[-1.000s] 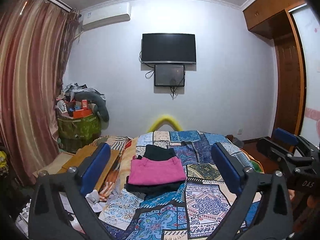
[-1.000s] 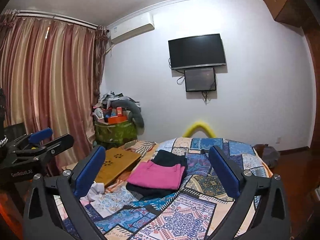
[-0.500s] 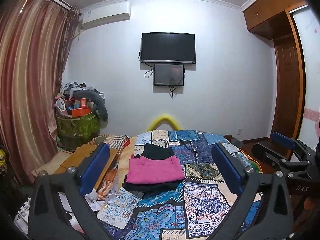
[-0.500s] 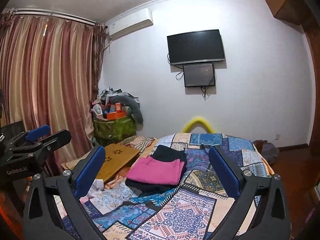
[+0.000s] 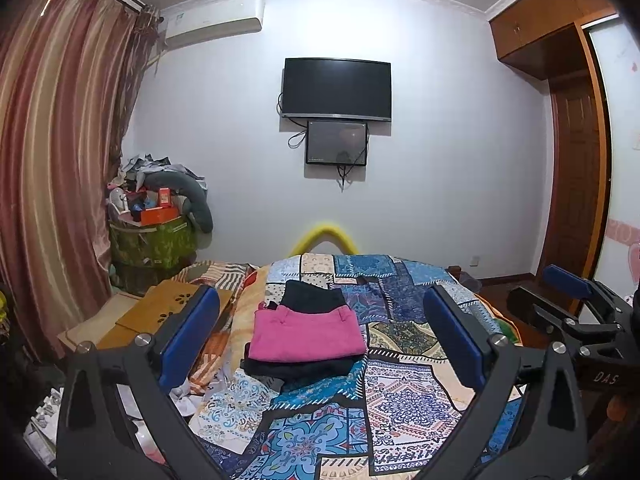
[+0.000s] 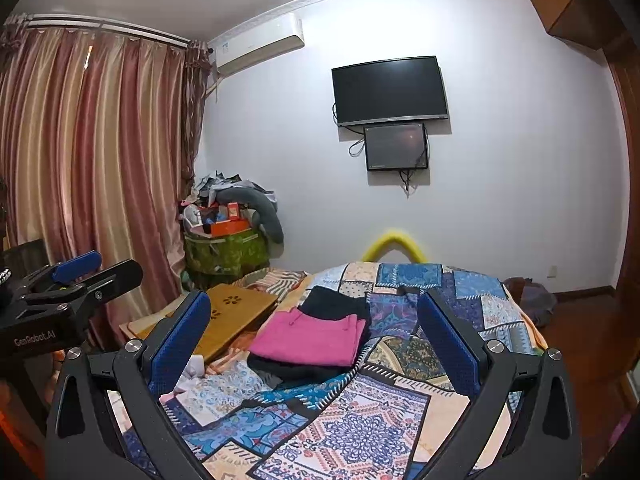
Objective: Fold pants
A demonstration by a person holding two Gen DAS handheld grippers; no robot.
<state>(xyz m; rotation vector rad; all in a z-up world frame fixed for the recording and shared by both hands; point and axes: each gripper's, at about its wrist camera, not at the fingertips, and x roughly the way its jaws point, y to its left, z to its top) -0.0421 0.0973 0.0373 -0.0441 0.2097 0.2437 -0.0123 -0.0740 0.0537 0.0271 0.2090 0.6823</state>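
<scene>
Looking along the left gripper (image 5: 322, 338), the jaws stand wide apart with nothing between them, raised above the near part of the patchwork bedspread (image 5: 404, 396). Framed between the fingers and well beyond them, the pink pants (image 5: 306, 334) lie folded into a neat rectangle on top of a dark folded garment (image 5: 300, 366), with another dark piece (image 5: 314, 298) just behind the pink pants. By the look of it the folding is finished, or nearly so; I see no loose pants waiting on the bedspread, so what is left seems to be nothing more than pulling away. Left of the pink pants and farther back, by the curtain (image 5: 52, 168), a green bin (image 5: 154, 240) is heaped with an orange box (image 5: 160, 214), odd clothes and a grey padded roll; I cannot make out the rest of its load.

From the right gripper (image 6: 316, 342), the jaws are likewise spread and empty. The pink pants (image 6: 310, 338) sit squarely on the dark garment (image 6: 296, 368), edges lined up, which supports the judgement that the fold is complete. Left of the pants lies a wooden lap desk (image 6: 236, 314), and behind that the same green bin (image 6: 226, 254), overfull. The left gripper (image 6: 76, 276) shows at the frame's edge, held clear of the pants.
</scene>
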